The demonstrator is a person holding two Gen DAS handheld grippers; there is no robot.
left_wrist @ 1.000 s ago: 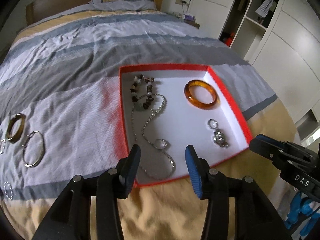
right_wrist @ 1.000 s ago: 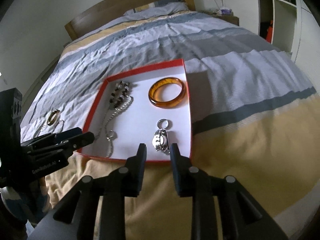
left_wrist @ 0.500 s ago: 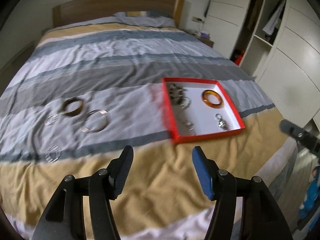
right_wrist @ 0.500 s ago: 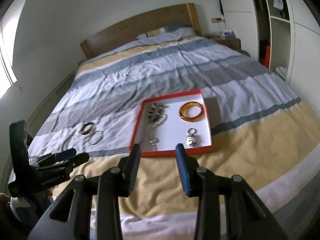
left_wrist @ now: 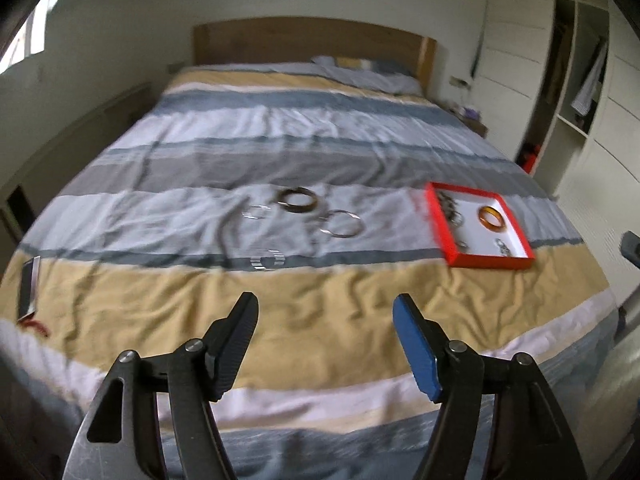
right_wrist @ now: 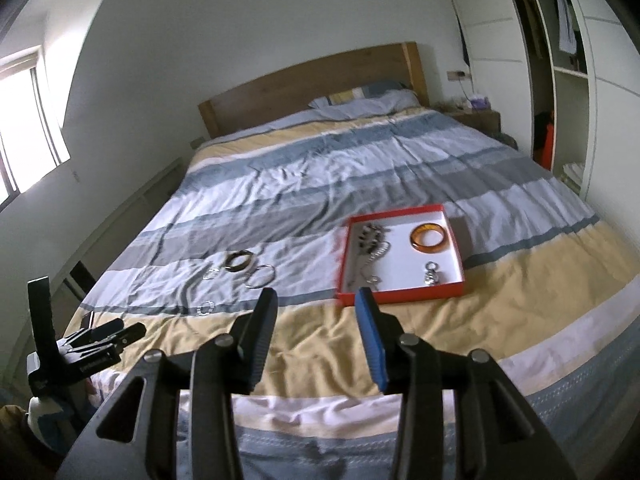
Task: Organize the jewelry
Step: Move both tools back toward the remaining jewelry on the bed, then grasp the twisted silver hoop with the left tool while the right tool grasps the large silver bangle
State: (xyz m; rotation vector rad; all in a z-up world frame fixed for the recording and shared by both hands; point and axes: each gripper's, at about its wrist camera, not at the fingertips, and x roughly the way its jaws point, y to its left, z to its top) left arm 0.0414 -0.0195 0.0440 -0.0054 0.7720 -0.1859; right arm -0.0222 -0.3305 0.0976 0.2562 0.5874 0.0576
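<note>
A red tray (left_wrist: 491, 261) (right_wrist: 401, 296) with a white floor lies on the bed, holding an amber bangle (left_wrist: 491, 218) (right_wrist: 432, 234), a bead bracelet (right_wrist: 370, 236), a chain and a small metal piece (right_wrist: 432, 274). Left of it on the bedcover lie a dark bangle (left_wrist: 298, 199) (right_wrist: 239, 261), a silver hoop (left_wrist: 341, 223) (right_wrist: 260, 275) and small clear rings (left_wrist: 267, 260) (right_wrist: 205, 307). My left gripper (left_wrist: 325, 313) is open and empty, above the bed's near end. My right gripper (right_wrist: 315, 304) is open and empty, held back from the tray.
The striped bedcover (left_wrist: 280, 152) fills the view, with a wooden headboard (left_wrist: 308, 40) and pillow at the far end. A wardrobe with open shelves (left_wrist: 576, 100) stands on the right. A small dark and red item (left_wrist: 28, 292) lies at the bed's left edge.
Both grippers have pulled back and up from the tray, which now looks small and far. The left view has swung left. Both grippers have opened wider.
</note>
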